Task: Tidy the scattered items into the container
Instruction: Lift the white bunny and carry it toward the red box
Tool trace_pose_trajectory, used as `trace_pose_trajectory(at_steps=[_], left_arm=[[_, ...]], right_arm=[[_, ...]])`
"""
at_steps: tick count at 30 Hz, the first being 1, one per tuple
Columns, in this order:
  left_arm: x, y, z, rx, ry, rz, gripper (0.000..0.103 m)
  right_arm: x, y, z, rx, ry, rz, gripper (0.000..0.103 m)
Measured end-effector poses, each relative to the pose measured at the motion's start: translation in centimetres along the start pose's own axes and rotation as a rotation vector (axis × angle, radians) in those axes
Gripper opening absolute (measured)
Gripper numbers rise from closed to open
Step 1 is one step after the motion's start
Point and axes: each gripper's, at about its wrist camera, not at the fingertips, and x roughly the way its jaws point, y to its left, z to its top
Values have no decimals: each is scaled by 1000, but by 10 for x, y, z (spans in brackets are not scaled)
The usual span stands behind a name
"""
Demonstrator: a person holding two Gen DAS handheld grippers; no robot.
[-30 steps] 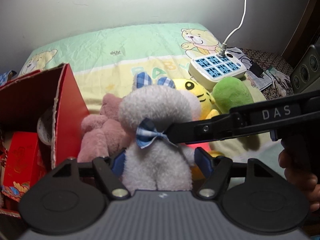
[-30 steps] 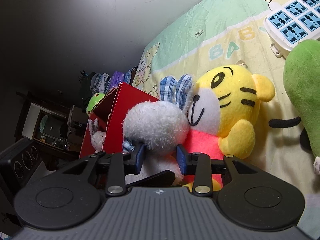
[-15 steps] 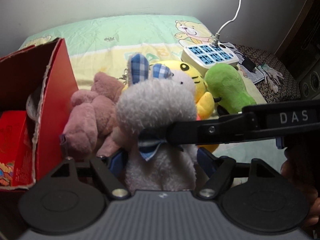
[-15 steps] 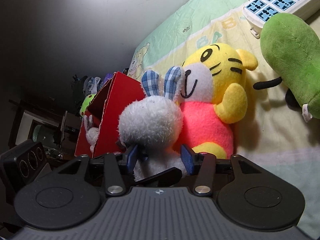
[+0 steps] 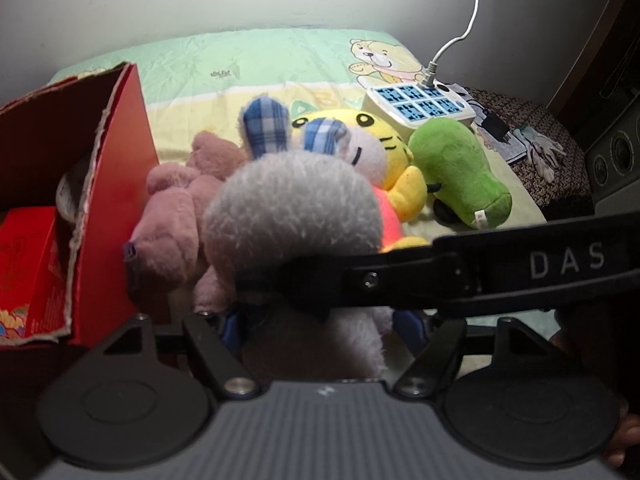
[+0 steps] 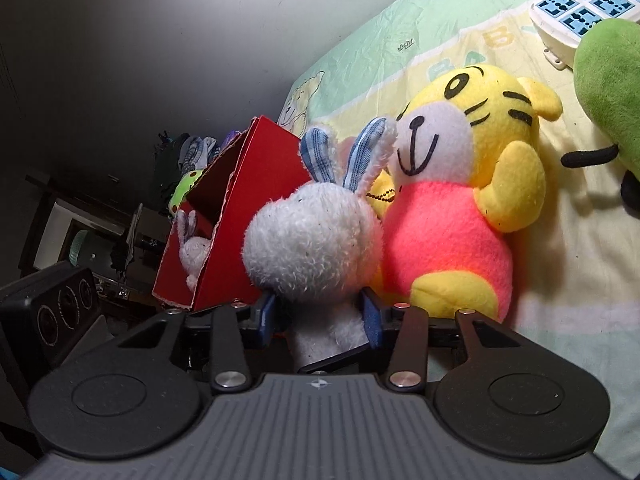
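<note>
We've got the grey bunny (image 6: 312, 240) btwn both tools, each tilted downward: right tool (image 6: 320, 316) pinching its neck, left tool (image 5: 316, 320) clamped on body; jaws just closing.

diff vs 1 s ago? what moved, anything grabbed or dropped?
Both grippers, left gripper and right gripper, have carried the fluffy grey plush rabbit toward the torn red cardboard box; their jaws have just been closing on it. Yellow plush tiger and green plush toy unmoved.
</note>
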Motion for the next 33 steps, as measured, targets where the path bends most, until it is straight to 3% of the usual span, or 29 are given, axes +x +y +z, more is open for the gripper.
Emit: trace_pose_trajectory(at_steps=[7, 12, 17, 25, 33], left_arm=[[-22, -12, -16, 85, -27, -5, 74], [-40, -2, -26, 116, -16, -85, 74], [-72, 11, -34, 198, -58, -137, 74], [-123, 71, -53, 199, -87, -199, 77], [-161, 138, -68, 119, -144, -163, 77]], right_arm=[[-14, 9, -13, -12, 8, 21, 46], [-17, 24, -25, -45, 31, 10, 46], [-26, 52, -40, -74, -20, 5, 46], [-1, 114, -67, -145, -43, -7, 46], [51, 156, -75, -184, -32, 67, 46]])
